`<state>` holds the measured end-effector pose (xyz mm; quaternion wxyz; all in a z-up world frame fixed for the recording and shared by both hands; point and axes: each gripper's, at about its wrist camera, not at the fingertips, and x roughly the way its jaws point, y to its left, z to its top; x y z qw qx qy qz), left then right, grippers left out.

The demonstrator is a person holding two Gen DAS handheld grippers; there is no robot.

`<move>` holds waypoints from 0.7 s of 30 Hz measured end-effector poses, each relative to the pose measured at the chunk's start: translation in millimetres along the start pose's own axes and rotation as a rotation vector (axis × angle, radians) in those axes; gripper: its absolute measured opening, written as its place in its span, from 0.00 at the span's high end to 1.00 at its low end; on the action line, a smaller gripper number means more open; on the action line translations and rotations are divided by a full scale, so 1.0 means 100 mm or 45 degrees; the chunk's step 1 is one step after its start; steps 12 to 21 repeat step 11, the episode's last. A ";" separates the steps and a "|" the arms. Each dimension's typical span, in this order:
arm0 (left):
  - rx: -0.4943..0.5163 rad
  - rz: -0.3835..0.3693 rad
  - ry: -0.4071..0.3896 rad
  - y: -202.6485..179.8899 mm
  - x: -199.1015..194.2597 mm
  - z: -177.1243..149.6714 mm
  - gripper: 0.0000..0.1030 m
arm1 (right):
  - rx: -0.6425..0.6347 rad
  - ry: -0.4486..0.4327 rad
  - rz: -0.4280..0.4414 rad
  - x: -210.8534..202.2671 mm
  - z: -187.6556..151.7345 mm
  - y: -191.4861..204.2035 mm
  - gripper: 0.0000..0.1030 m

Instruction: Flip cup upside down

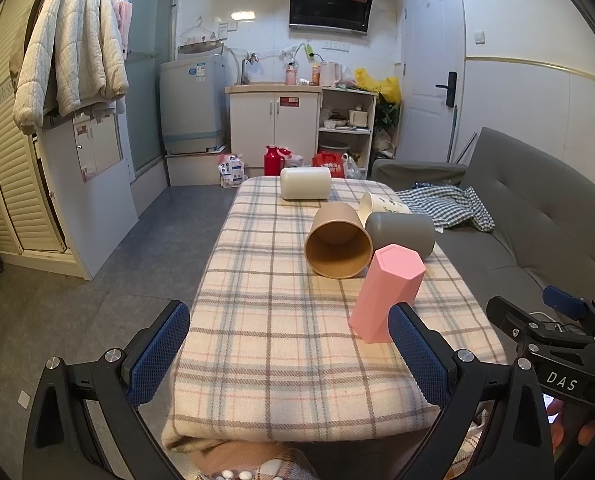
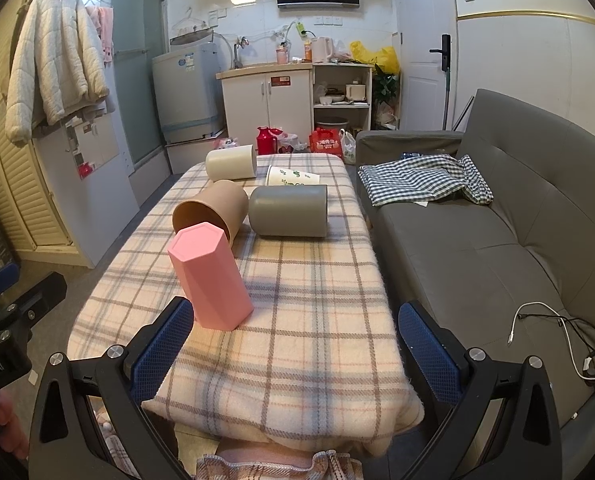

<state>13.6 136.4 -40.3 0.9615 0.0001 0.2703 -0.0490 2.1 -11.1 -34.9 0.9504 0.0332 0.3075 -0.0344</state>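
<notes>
Cups lie tipped on the bench (image 1: 281, 360) beyond the upended pink cup (image 2: 211, 280); both my grippers, left (image 1: 289, 354) and right (image 2: 297, 350), gape empty, so I judge a tipped one comes next.

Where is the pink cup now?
The pink cup stands base-up on the plaid table, nearest the cameras, just before the brown cup lying on its side.

Pink cup (image 1: 387, 292) base corner hidden behind left gripper finger (image 1: 415, 354), paper cup (image 1: 381, 206) mostly blocked by brown cup (image 1: 339, 242) and grey cup (image 1: 403, 234), right gripper (image 1: 553, 330) cut off at frame edge, counter items too small to tell.
</notes>
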 end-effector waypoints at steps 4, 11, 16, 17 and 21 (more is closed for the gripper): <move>-0.004 0.014 0.000 0.01 0.01 -0.02 0.01 | -0.002 0.005 0.000 0.01 -0.02 0.01 0.00; -0.008 0.015 0.006 0.01 0.02 -0.06 0.01 | -0.001 0.007 0.000 0.03 0.00 0.02 0.00; -0.008 0.015 0.006 0.01 0.02 -0.06 0.01 | -0.001 0.007 0.000 0.03 0.00 0.02 0.00; -0.008 0.015 0.006 0.01 0.02 -0.06 0.01 | -0.001 0.007 0.000 0.03 0.00 0.02 0.00; -0.008 0.015 0.006 0.01 0.02 -0.06 0.01 | -0.001 0.007 0.000 0.03 0.00 0.02 0.00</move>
